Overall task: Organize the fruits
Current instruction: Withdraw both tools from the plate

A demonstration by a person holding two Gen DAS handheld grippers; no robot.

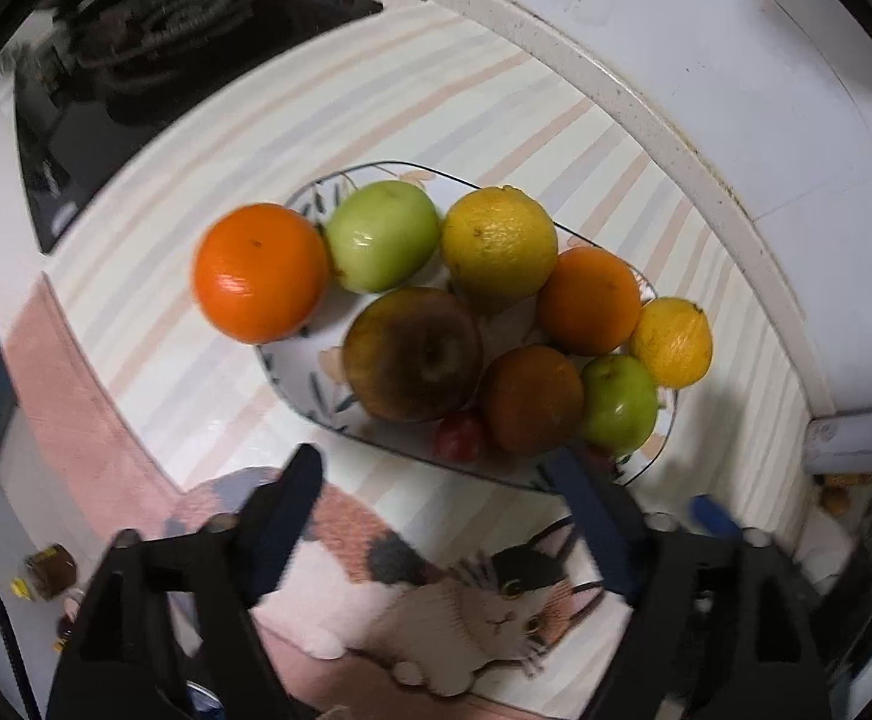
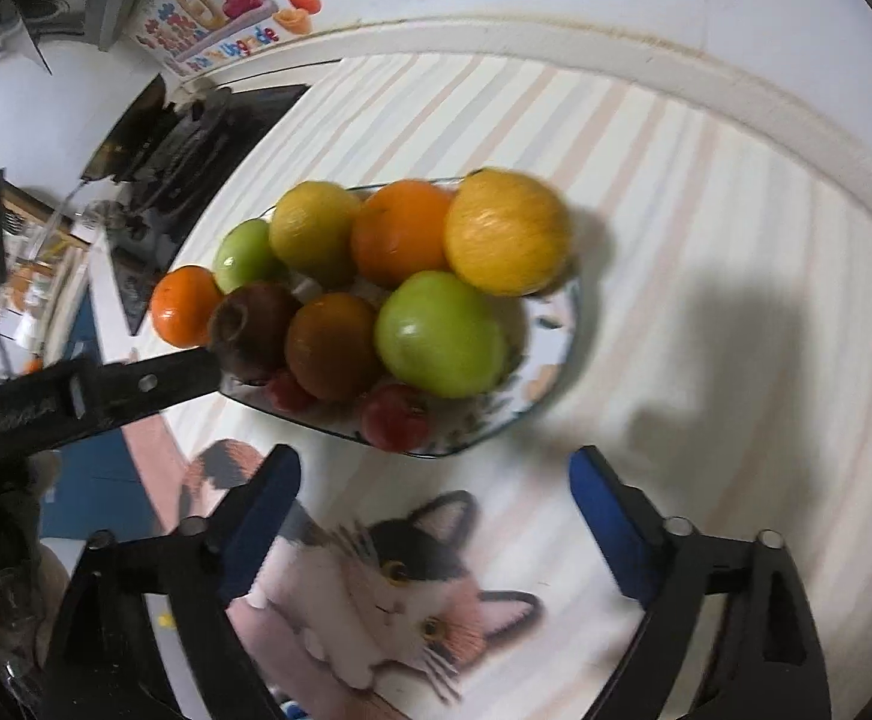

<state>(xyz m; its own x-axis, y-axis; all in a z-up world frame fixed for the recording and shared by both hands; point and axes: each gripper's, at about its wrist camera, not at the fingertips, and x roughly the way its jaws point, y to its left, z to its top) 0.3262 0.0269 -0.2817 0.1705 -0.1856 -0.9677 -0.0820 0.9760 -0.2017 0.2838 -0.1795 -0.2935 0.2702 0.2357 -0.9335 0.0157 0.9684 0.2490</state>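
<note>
Nearest the lens in the left wrist view, the left gripper (image 1: 436, 480) points steeply down with its jaws spread wide and nothing between them; their tips frame the near rim of the plate (image 1: 340, 426), which reads as lining up for a pick. The right gripper (image 2: 436, 474) likewise stands with jaws wide apart and empty, short of the plate's near edge over the cat-print mat (image 2: 376, 588) that covers the bench. A black bar, probably part of the left gripper, reaches in from the left of the right wrist view and ends just beside the brown fruit.

The fruits sit heaped on the flower-patterned plate, near the middle of the mat. Closest are two small red fruits (image 1: 459, 435), tucked low against the rim. Behind them lie a browned, bruised-looking apple (image 1: 412, 354), a dull dark orange (image 1: 532, 399) and a glossy green apple (image 1: 619, 408). Farther back come a small lemon (image 1: 673, 342), a bright orange (image 1: 589, 300), a large yellow citrus (image 1: 499, 246) and a second green apple (image 1: 382, 234). One orange (image 1: 259, 273) overhangs the far-left rim and looks likeliest to roll off.
</note>
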